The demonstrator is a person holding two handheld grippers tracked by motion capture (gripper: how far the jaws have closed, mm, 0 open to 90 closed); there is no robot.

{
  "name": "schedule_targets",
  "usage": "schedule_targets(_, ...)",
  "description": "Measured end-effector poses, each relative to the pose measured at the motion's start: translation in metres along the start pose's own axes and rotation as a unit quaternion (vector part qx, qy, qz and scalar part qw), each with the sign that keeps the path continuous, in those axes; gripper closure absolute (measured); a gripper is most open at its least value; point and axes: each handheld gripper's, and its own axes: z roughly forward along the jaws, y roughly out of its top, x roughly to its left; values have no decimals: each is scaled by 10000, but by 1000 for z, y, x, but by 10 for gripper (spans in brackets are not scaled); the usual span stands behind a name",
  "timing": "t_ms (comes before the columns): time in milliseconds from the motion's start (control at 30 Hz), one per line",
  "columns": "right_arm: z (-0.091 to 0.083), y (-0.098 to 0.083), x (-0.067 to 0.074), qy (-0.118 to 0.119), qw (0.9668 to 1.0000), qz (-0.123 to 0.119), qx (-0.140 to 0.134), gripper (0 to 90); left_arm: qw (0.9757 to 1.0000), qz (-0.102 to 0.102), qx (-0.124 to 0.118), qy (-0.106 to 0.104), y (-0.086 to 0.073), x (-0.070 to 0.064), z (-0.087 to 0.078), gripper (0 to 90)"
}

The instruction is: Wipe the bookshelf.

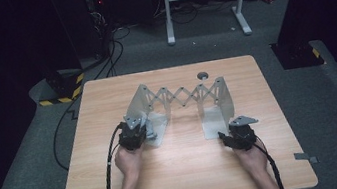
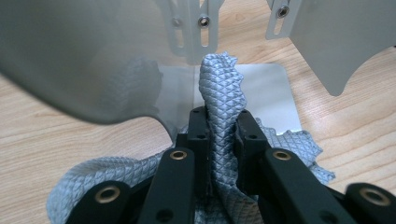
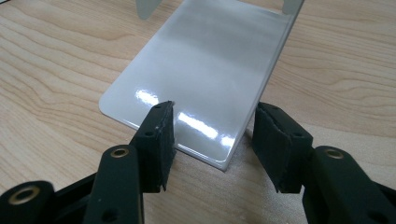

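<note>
Item: grey quilted cloth [image 2: 223, 100], pinched between my left fingers [image 2: 198, 135], rising beyond them toward the metal rack [image 1: 180, 104]. My right fingers [image 3: 159, 135]: parted, empty, straddling the rack's base plate [image 3: 205, 79] on the tabletop [image 3: 56, 60].

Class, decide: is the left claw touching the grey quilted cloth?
Touching. The left gripper view shows the left claw with both jaws pressed against a raised fold of the grey quilted cloth.
</note>
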Motion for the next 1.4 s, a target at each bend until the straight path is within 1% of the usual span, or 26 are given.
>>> schedule_targets(100,0,0,0,0,10000,0,1,490,10000,-21,-15,0,-3,0,0,791)
schedule_targets(200,0,0,0,0,10000,1,1,490,10000,-62,31,-5,-10,0,2,791)
schedule_targets(233,0,0,0,2,10000,0,1,490,9999,-40,93,14,-13,-1,3,792)
schedule_targets(267,0,0,0,2,10000,0,1,490,9999,-40,93,14,-13,-1,3,792)
schedule_targets(333,0,0,0,1,10000,-1,1,490,9999,39,134,52,-17,-3,5,792)
schedule_targets(400,0,0,0,3,10000,1,1,490,9999,25,161,28,-19,-3,6,792)
schedule_targets(433,0,0,0,2,10000,2,0,490,9999,-10,158,10,-20,-3,6,792)
schedule_targets(567,0,0,0,5,10000,2,0,489,9998,73,195,34,-20,-5,6,793)
schedule_targets(600,0,0,0,7,10000,3,0,488,9998,69,185,-12,-20,-6,4,793)
schedule_targets(667,0,0,0,7,10000,2,1,488,9998,70,171,-30,-19,-6,2,793)
schedule_targets(700,0,0,0,7,10000,3,0,488,9999,61,145,-47,-17,-6,0,793)
schedule_targets(733,0,0,0,7,10000,3,0,488,10000,-9,7,-57,-12,-6,-5,792)
schedule_targets(767,0,0,0,7,10000,3,0,488,10000,-9,7,-57,-12,-6,-5,792)
schedule_targets(800,0,0,0,7,10000,4,2,488,9999,-75,-71,-90,-8,-6,-9,792)
schedule_targets(833,0,0,0,7,10000,3,0,488,9994,-186,-223,-186,-1,-5,-17,792)
schedule_targets(867,0,0,0,7,10000,3,0,488,9994,-186,-223,-186,-1,-5,-17,792)
schedule_targets(967,0,0,0,7,10000,-5,4,488,9988,-153,-399,-231,12,-5,-28,793)
schedule_targets(1133,0,0,0,7,10000,-5,4,487,9979,-88,-574,-278,30,-5,-42,793)
schedule_targets(1200,0,0,0,11,10000,-4,5,486,9976,-52,-630,-290,36,-5,-45,793)
schedule_targets(1300,0,0,0,11,10000,-6,5,486,9975,6,-647,-297,46,-3,-48,793)
schedule_targets(1400,0,0,0,11,10000,-6,6,486,9970,-16,-676,-364,54,-1,-49,793)
